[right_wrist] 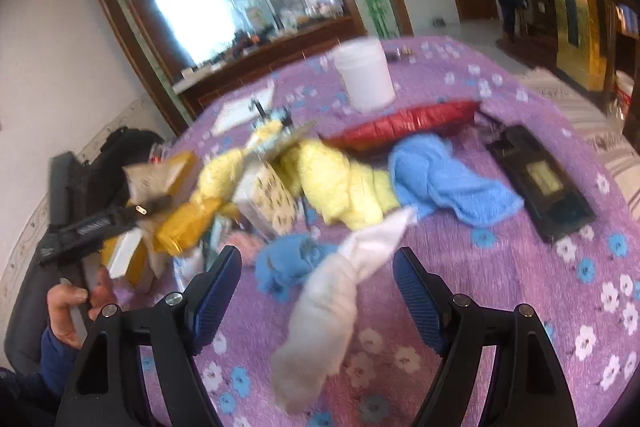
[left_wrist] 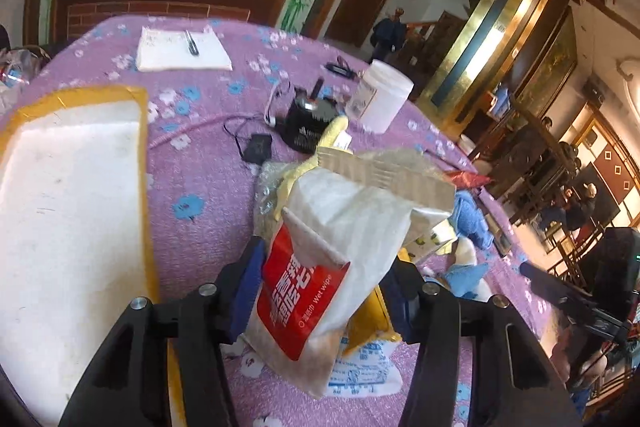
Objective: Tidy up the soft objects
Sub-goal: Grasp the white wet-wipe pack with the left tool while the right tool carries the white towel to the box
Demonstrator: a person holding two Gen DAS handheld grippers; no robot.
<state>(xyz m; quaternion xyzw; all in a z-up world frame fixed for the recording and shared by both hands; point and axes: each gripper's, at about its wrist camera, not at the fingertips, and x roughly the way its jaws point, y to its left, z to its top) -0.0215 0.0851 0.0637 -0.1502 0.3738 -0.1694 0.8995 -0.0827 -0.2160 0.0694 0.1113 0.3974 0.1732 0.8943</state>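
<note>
Wet-wipe pack (left_wrist: 316, 291), white with a red label, sits clamped between the fingers of the left gripper (left_wrist: 320, 287), lifted off the purple flowered bench (left_wrist: 208, 187). It is a soft, part-flattened pouch, likely light, and its film looks slippery; the pads bite it across the lower half, so the top flops forward. A hold nearer the middle would probably stop the sag. Just under those fingers lies a white packet with blue print (left_wrist: 360, 375), and to their left a white foam tray with a yellow taped edge (left_wrist: 72, 207).

The right gripper (right_wrist: 318, 291) hovers with its fingers apart and nothing pressed between them. Directly ahead of them lies a white sock-like cloth (right_wrist: 320, 315), one, limp and easy to pinch at mid-length. Just beyond the left finger is a small blue cloth (right_wrist: 284, 267), one. Farther out are a yellow fluffy towel (right_wrist: 340, 179) and a larger blue towel (right_wrist: 444, 179), one each, touching each other; both will bunch and drape, so a pinch on a raised fold should serve. Beyond them lies one red shiny pouch (right_wrist: 404, 123), crinkly and likely slick. Right of the fingers is one black flat case (right_wrist: 540, 183), stiff. Farthest stands one white plastic jar (right_wrist: 366, 75), rigid. A person's hand (right_wrist: 74, 307) holds the left tool at the left edge of the right wrist view.
</note>
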